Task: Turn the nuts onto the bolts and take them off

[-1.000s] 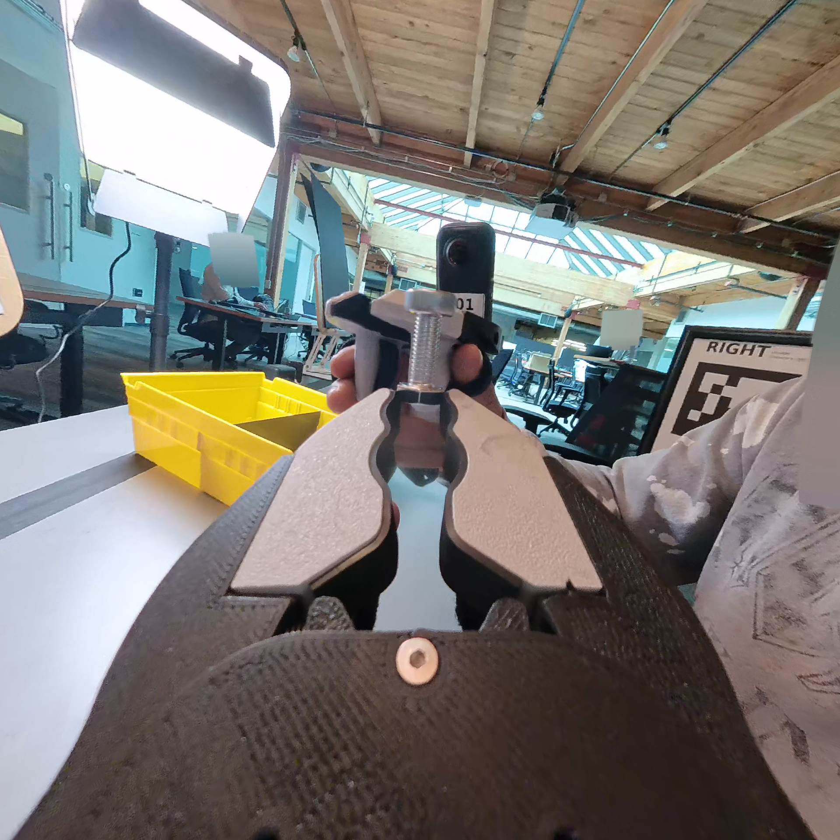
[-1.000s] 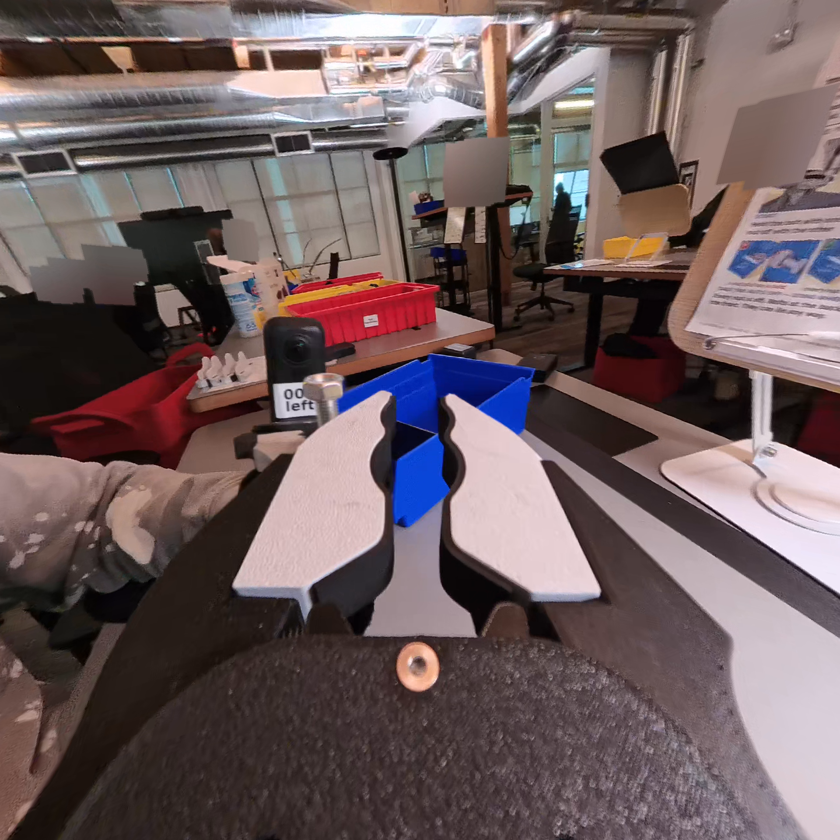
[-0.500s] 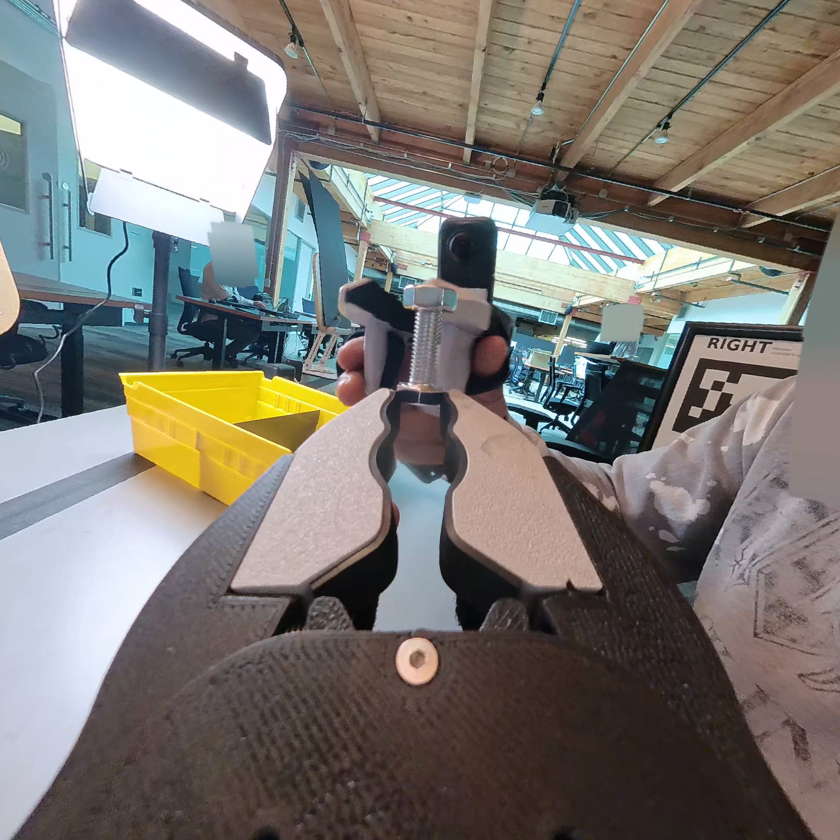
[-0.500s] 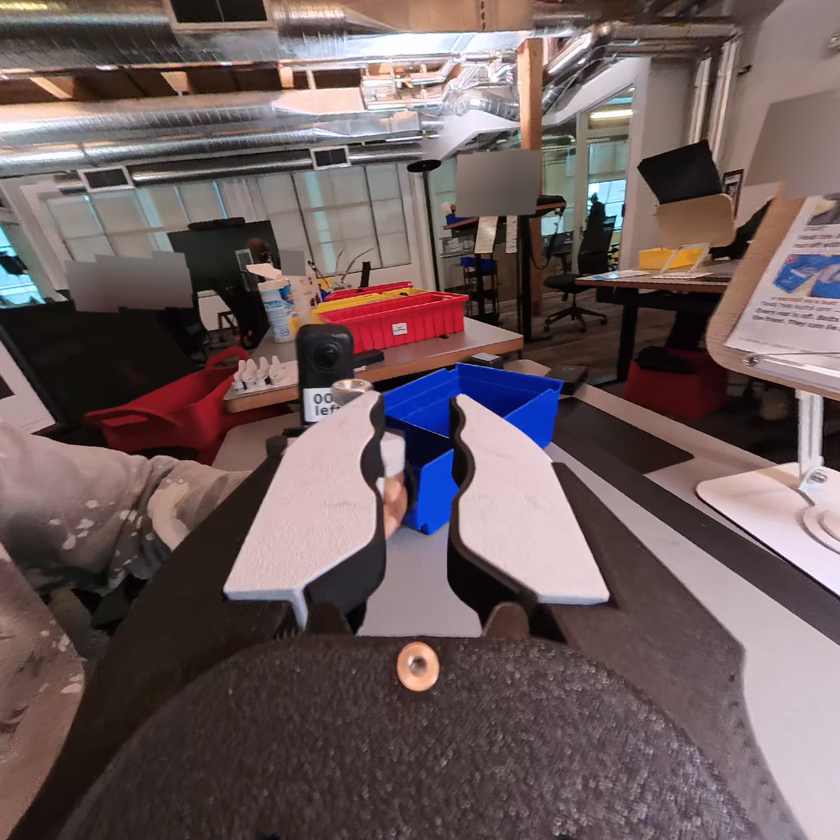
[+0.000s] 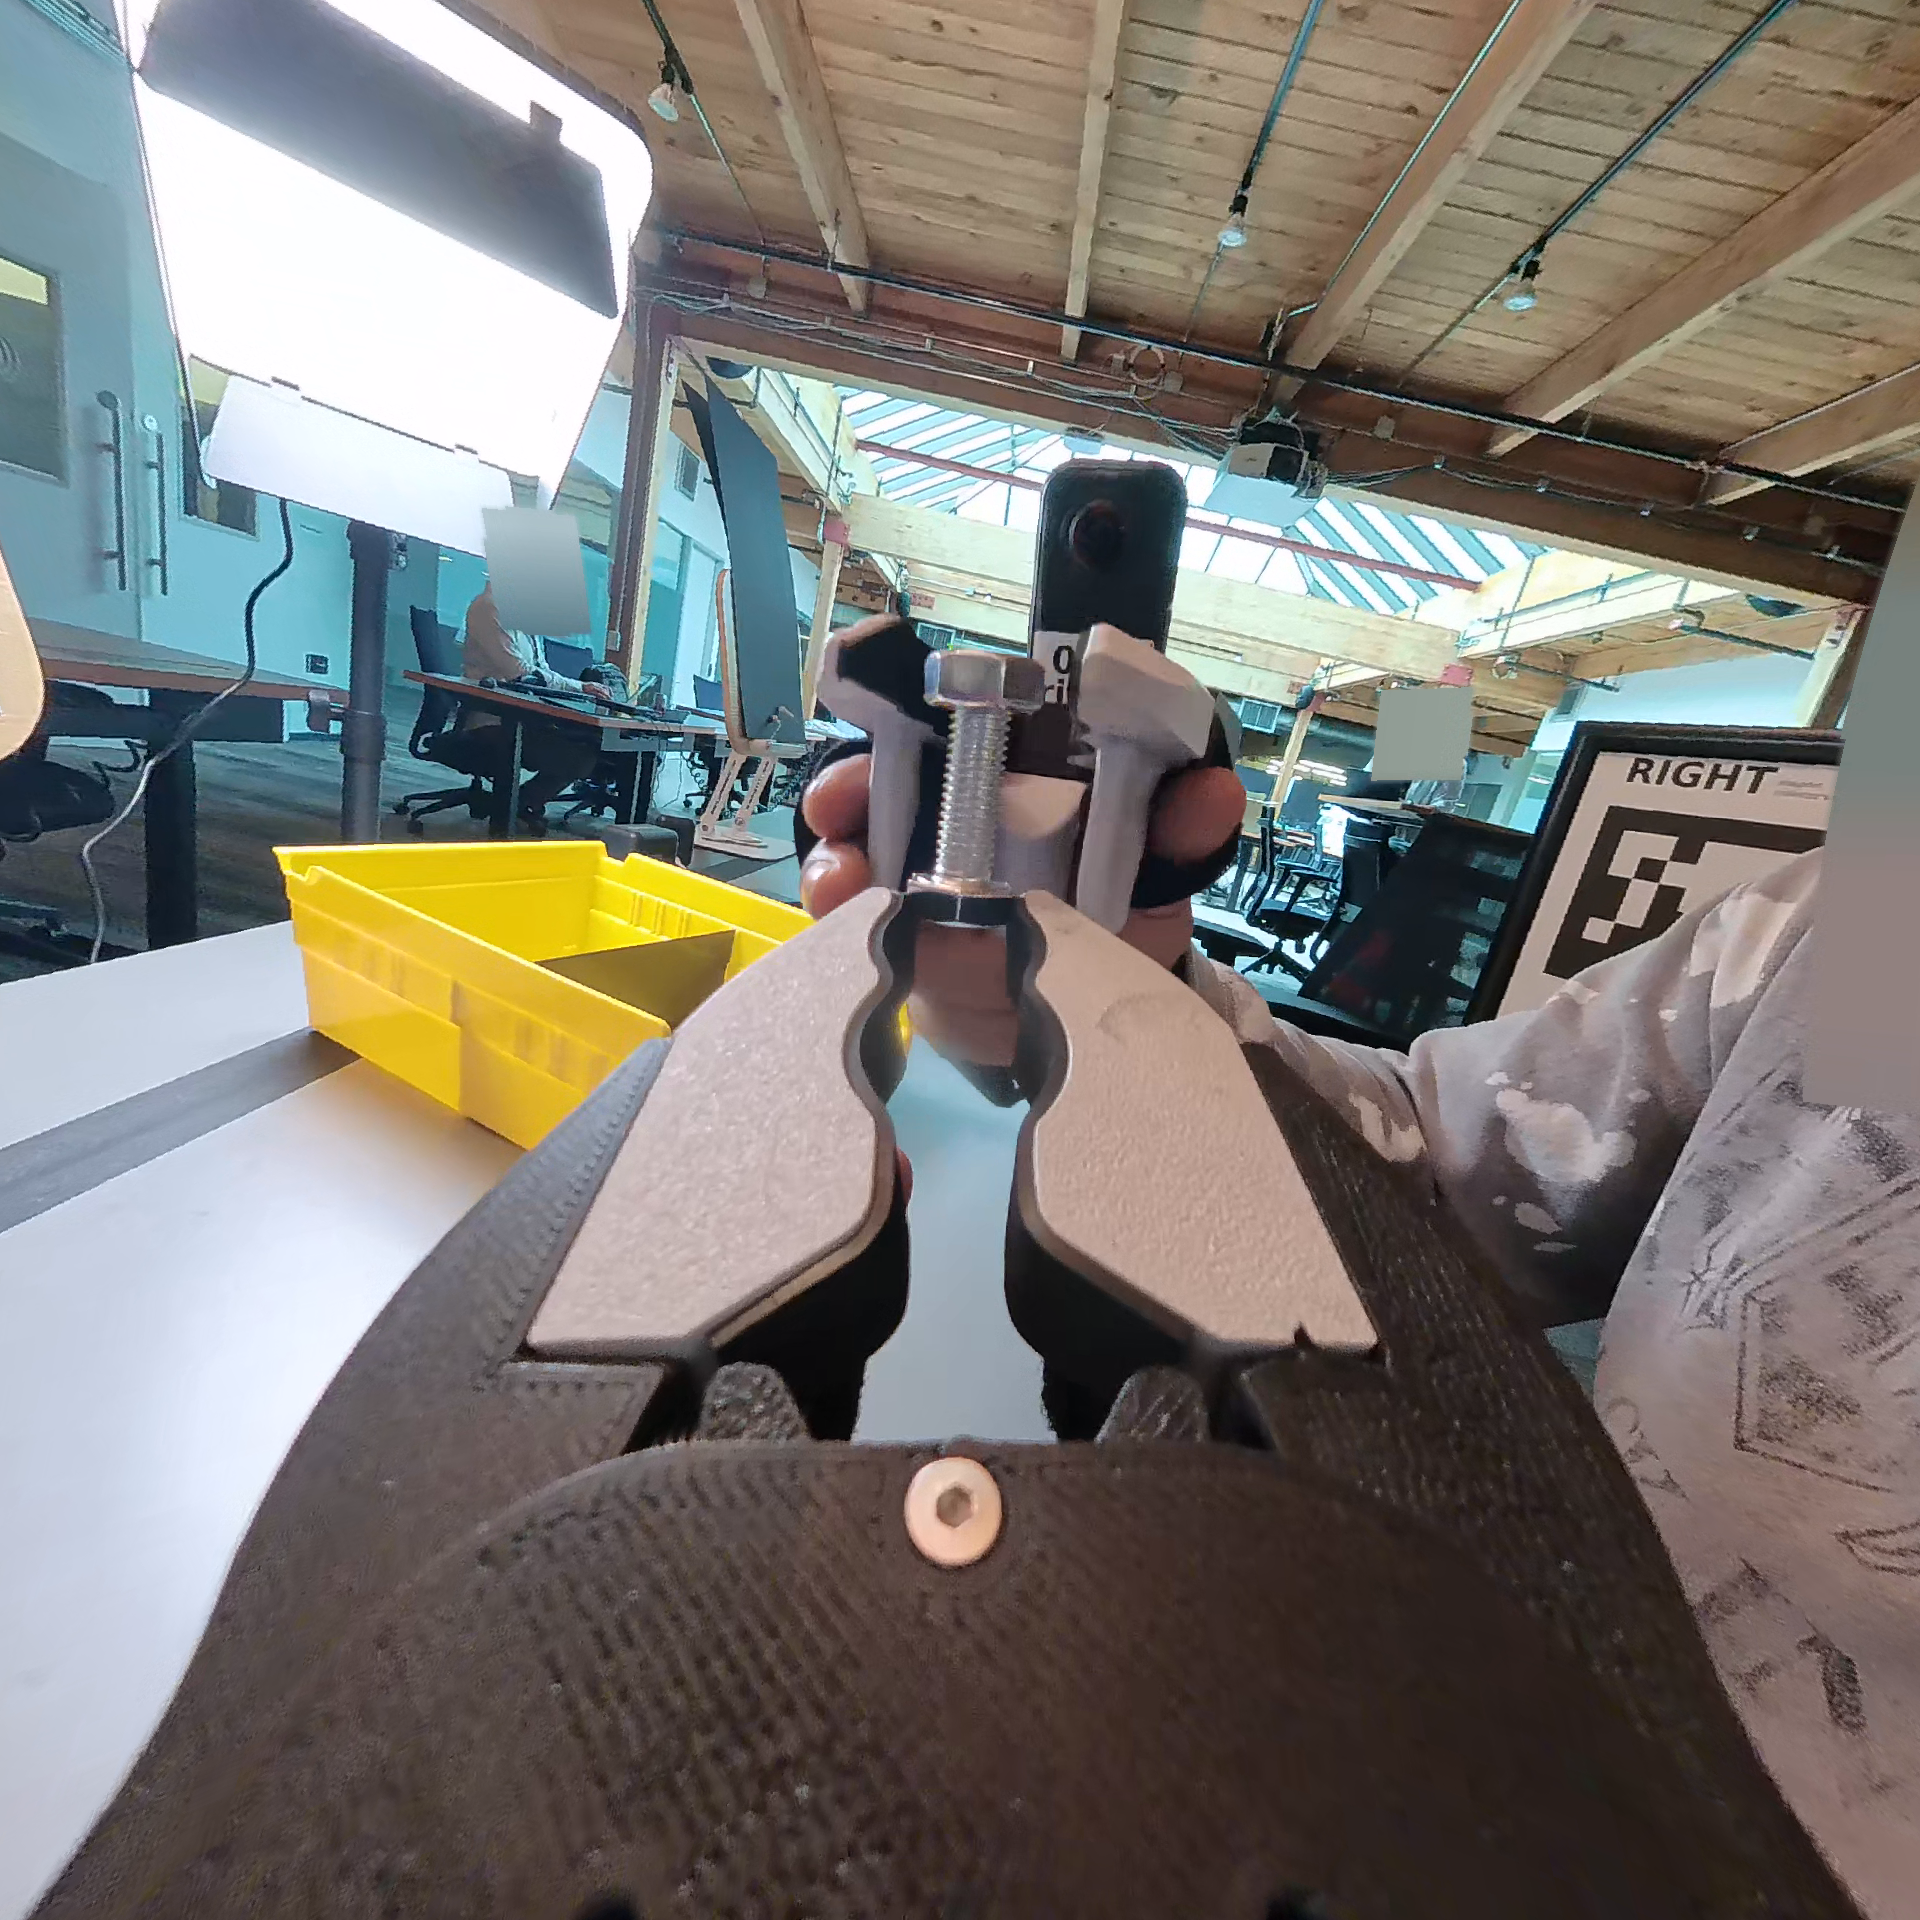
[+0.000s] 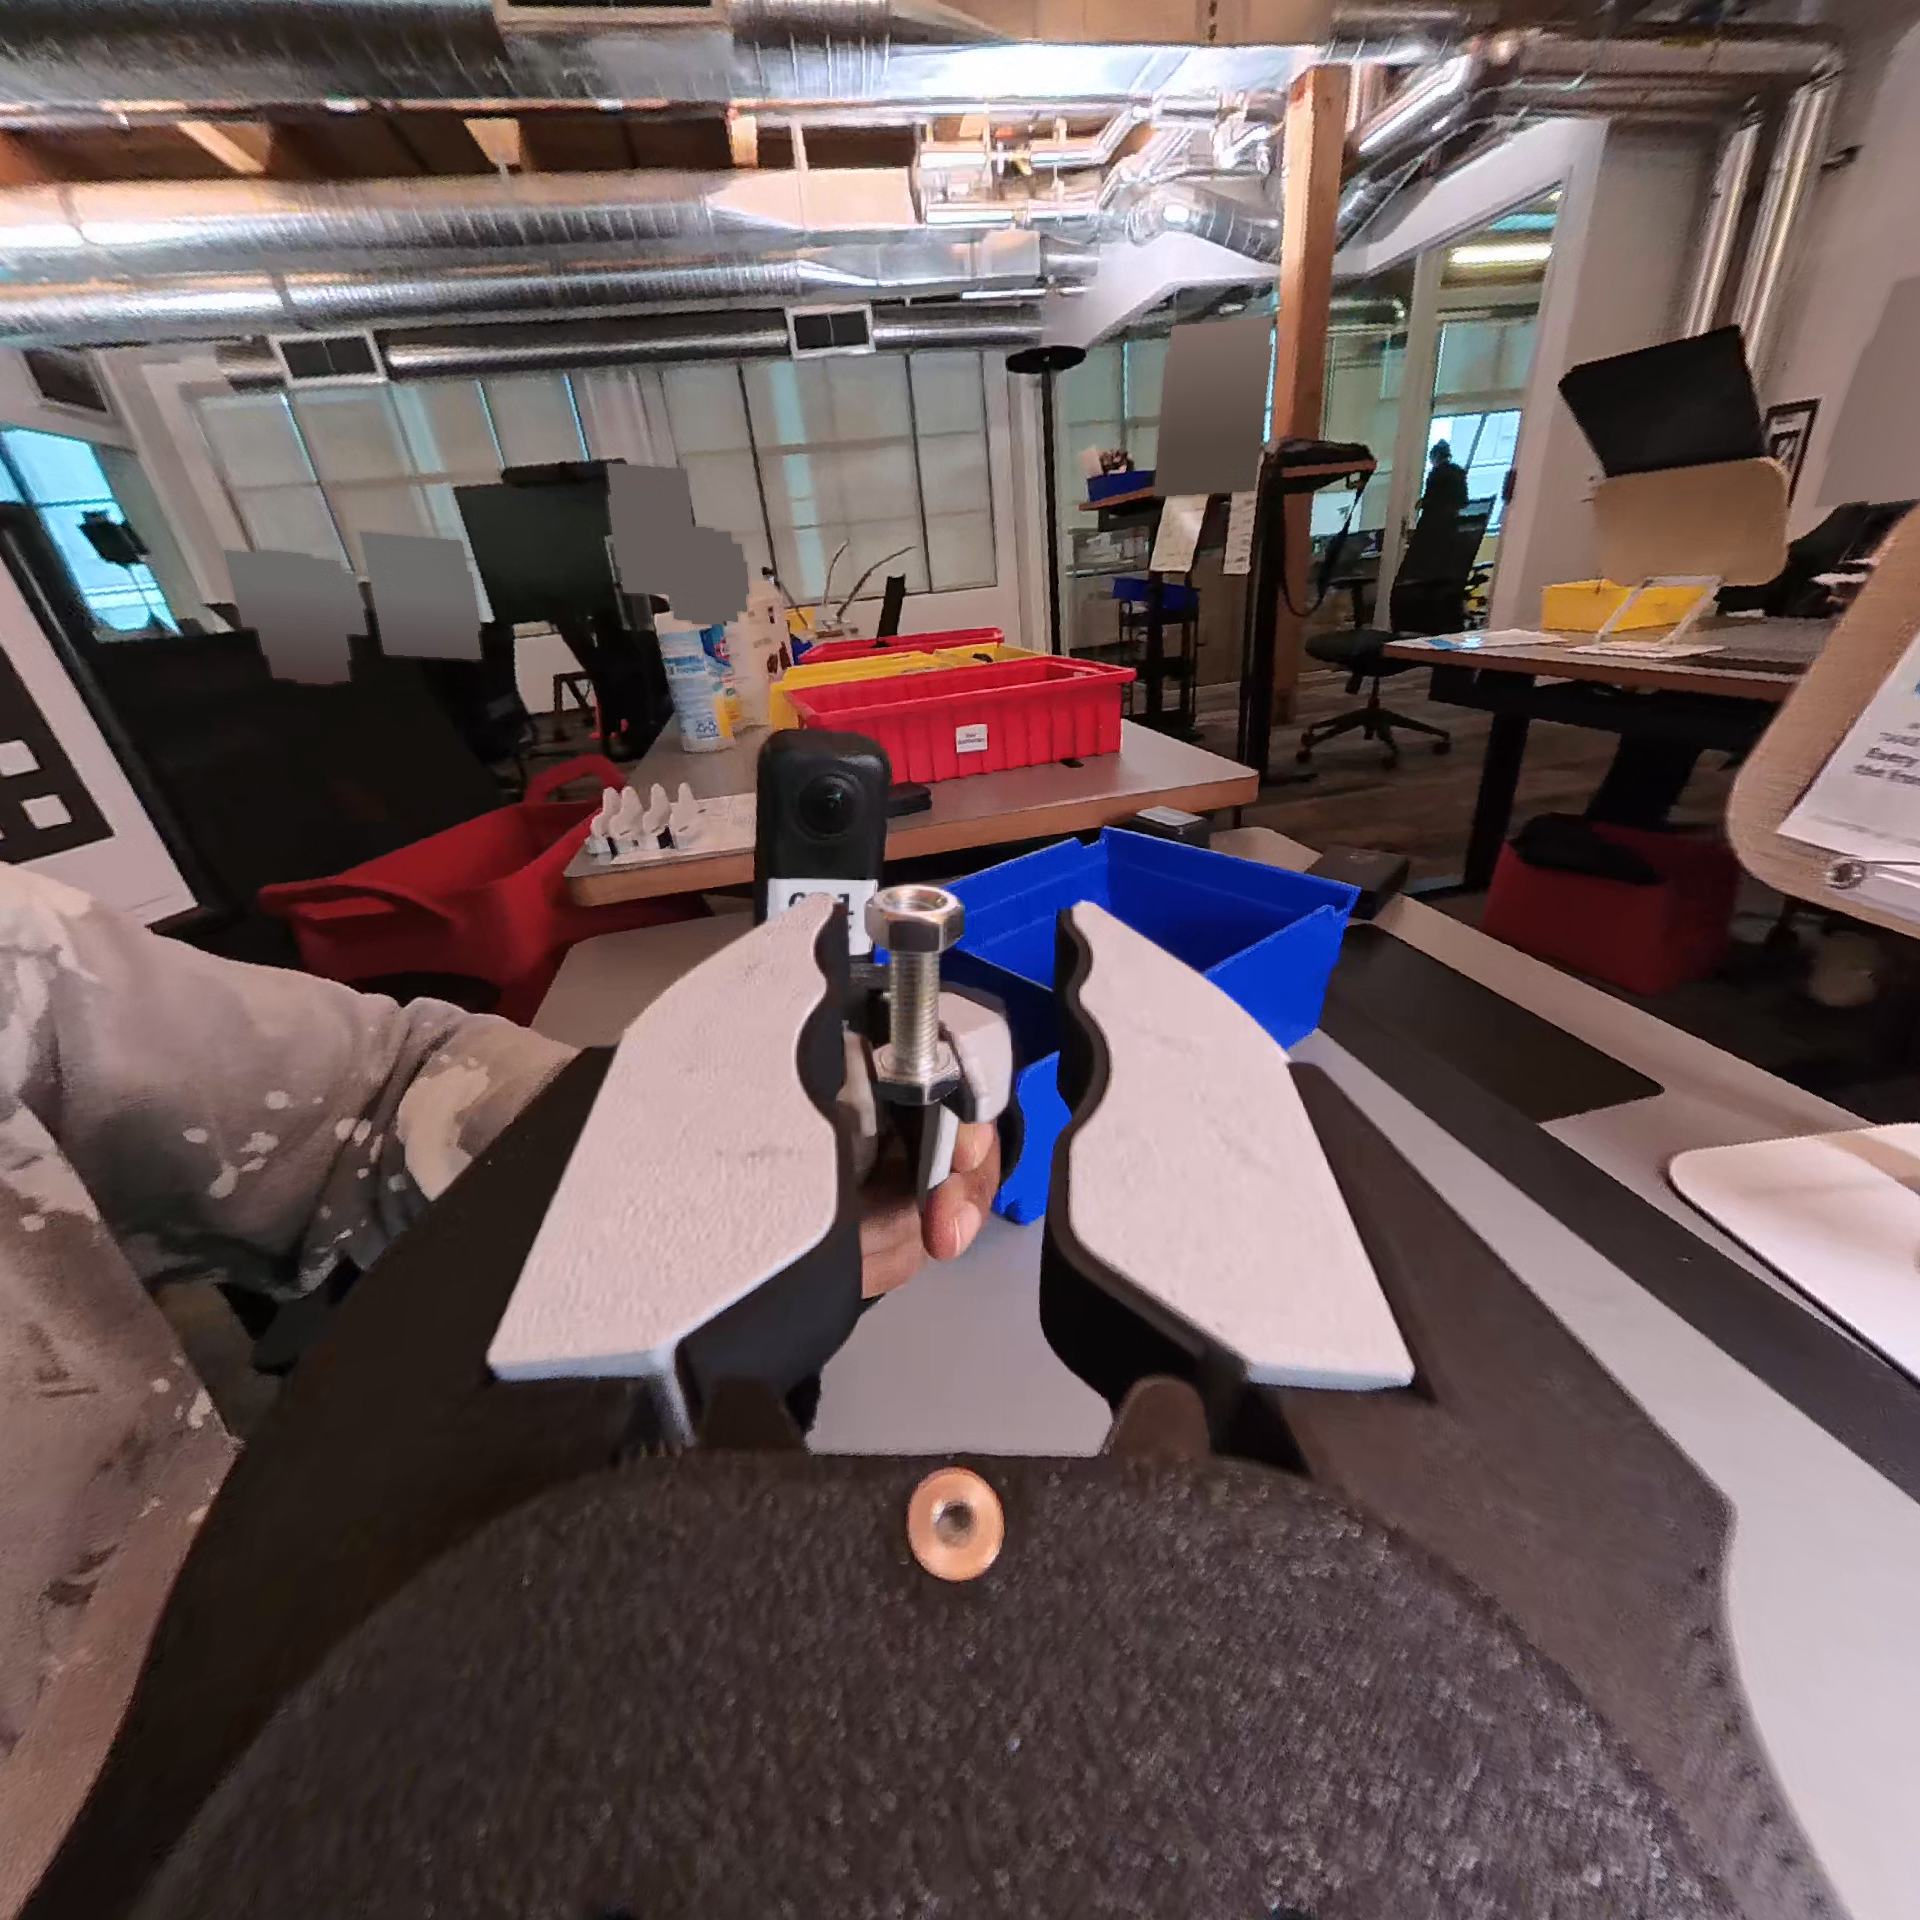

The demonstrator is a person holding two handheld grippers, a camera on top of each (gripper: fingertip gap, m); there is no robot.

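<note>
Our left hand-held gripper [image 5: 958, 914] pinches the nut [image 5: 957, 902] at the upright bolt [image 5: 975, 774]'s lower end. Our right hand-held gripper [image 6: 943, 940], spread wide, surrounds it untouched. Only the left view shows the yellow bin [image 5: 416, 935]; only the right shows the blue bin [image 6: 1195, 914].

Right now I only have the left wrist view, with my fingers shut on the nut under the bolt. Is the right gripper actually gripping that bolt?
Observer: No. Its own camera shows the right gripper open. The bolt stands upright between its fingers, nearer the left one, and seems to touch neither.
Operator: Is the nut sitting level from that side?
Observer: Yes. The nut looks level at the low end of the thread, pinched by the left gripper.
Operator: Anything beyond the bolt over there?
Observer: A blue bin stands just behind it, which your view doesn't show.
</note>
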